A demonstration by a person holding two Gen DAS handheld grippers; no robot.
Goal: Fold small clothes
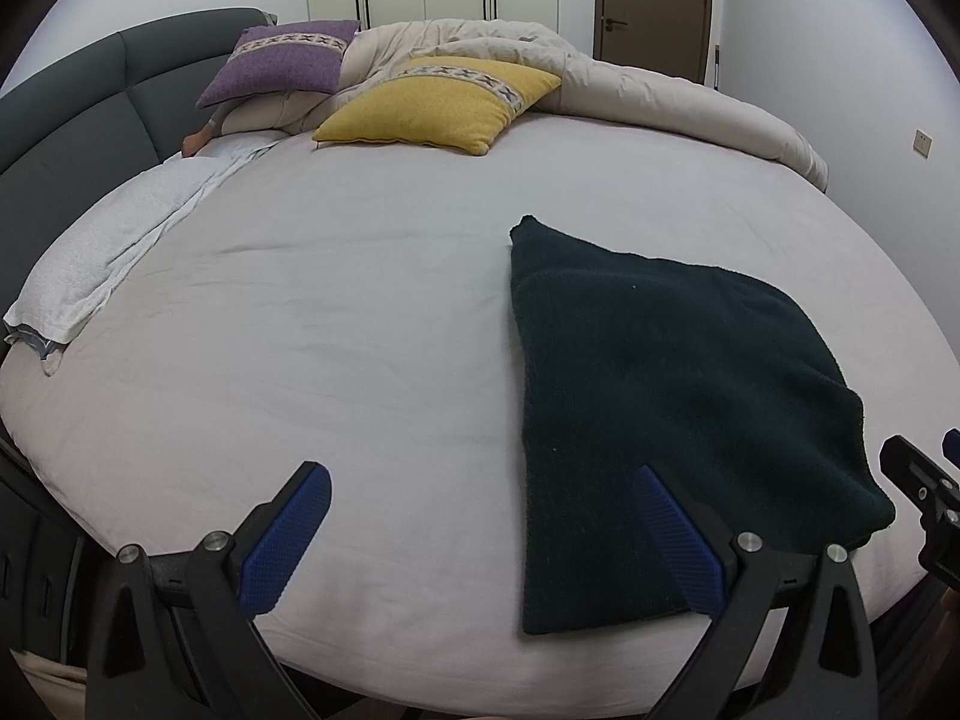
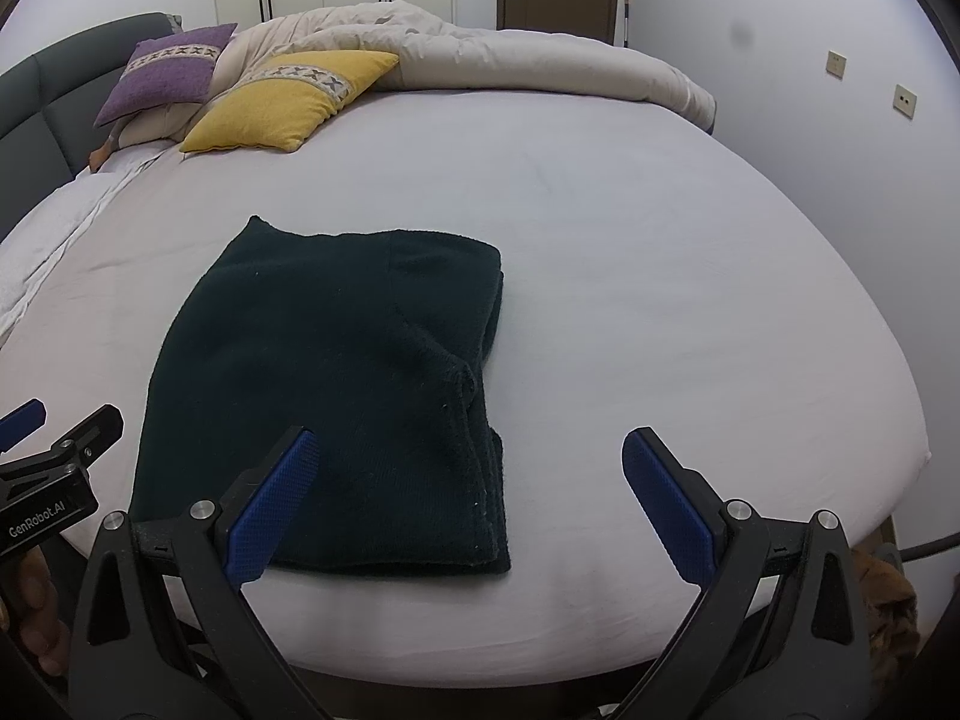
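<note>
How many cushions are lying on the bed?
2. The purple cushion leans near the headboard; the yellow cushion lies beside it, against the duvet. More may be hidden under the duvet.

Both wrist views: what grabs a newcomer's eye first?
The dark folded garment lies flat on the pale bed sheet near the front edge. Behind it, a yellow cushion and a purple cushion lean by the rumpled beige duvet. Both hand-held grippers, left and right, are open and empty.
</note>
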